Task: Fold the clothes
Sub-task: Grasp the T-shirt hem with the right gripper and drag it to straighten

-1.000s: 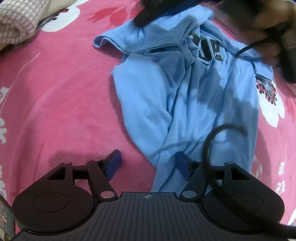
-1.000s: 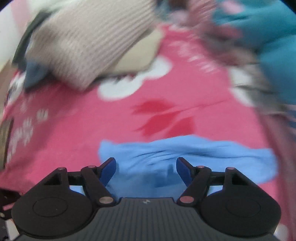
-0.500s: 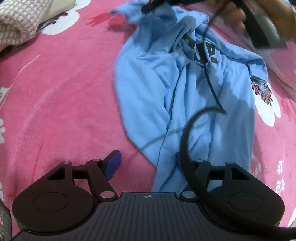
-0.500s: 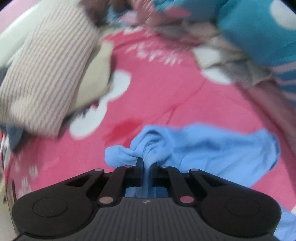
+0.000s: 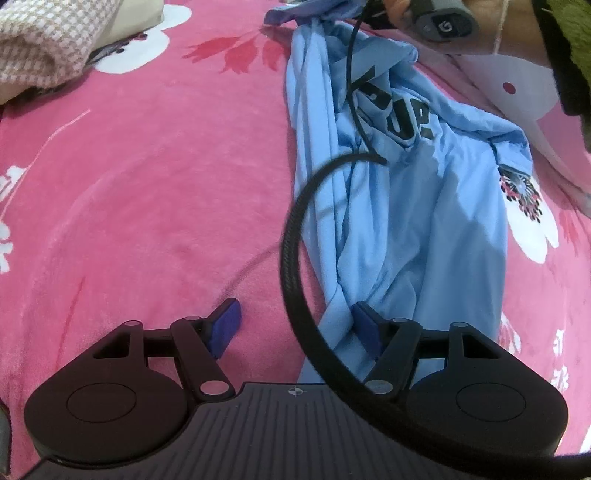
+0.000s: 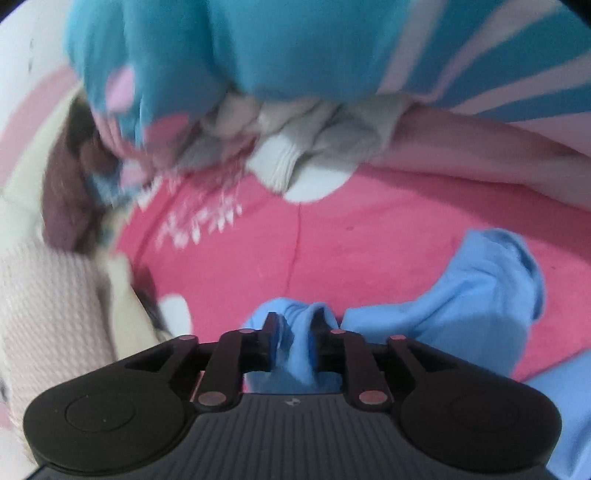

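Fabric sits bunched between my right gripper (image 6: pixel 293 341)'s blue pads, a thick twist of the light blue T-shirt (image 5: pixel 406 206), and the jaws are easing apart at this moment while the pads seem to press on the cloth (so I count it as a pinch, though a loosening one). Using the shirt as my landmark: its hem end lies nearest my left gripper (image 5: pixel 295 328), whose jaws stand spread wide with nothing clamped. The right-hand pad (image 5: pixel 364 326) of that gripper touches or overlaps the shirt's near edge; the other pad sits over bare pink blanket (image 5: pixel 147 184), clear of the shirt. A black cable (image 5: pixel 291 236) loops across the view in front of the shirt.

From that hem the shirt's long axis runs away from the left gripper, up and a little to the right, as a rumpled narrow strip with dark lettering past its middle. At its far end the shoulder or sleeve corner is lifted where the right gripper (image 5: pixel 439 22) has hold.

So the move turns on this: the left gripper is the nearer one to the hem and lies almost in line with the shirt's length, slightly to its left. I judge it should shift right to take the hem, so the shirt can be stretched flat.

Beyond the shirt's far end lies a heap of other clothes (image 6: pixel 295 74), well apart, with a checked cloth (image 5: pixel 44 40) off to the left.
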Available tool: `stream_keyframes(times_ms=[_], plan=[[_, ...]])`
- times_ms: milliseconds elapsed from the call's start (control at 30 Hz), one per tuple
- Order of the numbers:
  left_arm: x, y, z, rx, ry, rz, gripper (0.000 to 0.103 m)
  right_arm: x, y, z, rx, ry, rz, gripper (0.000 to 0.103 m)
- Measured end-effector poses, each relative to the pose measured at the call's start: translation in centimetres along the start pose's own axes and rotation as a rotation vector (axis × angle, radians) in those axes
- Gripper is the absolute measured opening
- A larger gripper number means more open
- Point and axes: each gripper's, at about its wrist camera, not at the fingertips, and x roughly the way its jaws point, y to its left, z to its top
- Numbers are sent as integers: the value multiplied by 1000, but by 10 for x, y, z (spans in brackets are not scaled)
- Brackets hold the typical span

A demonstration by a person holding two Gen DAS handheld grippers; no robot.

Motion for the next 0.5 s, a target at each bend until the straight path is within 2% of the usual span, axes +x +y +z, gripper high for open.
stream_keyframes(times_ms=[67,200,300,400,500], plan=[[1,-2,0,2,-7,6,67,-14,-6,4,43,-39,37,28],[-3,-5,-5,-4,-26,37,67,-41,-25,15,141,-114,100,30],[-3,-8,-8,0,-43,59,68,-67,-36,25,174,-181,101,30],[-3,-10,-10,0,-55,73,68,-100,-54,38,227,-247,133,40],[-3,-11,-11,-13,-65,84,68,-121,-68,48,228,-274,120,42]])
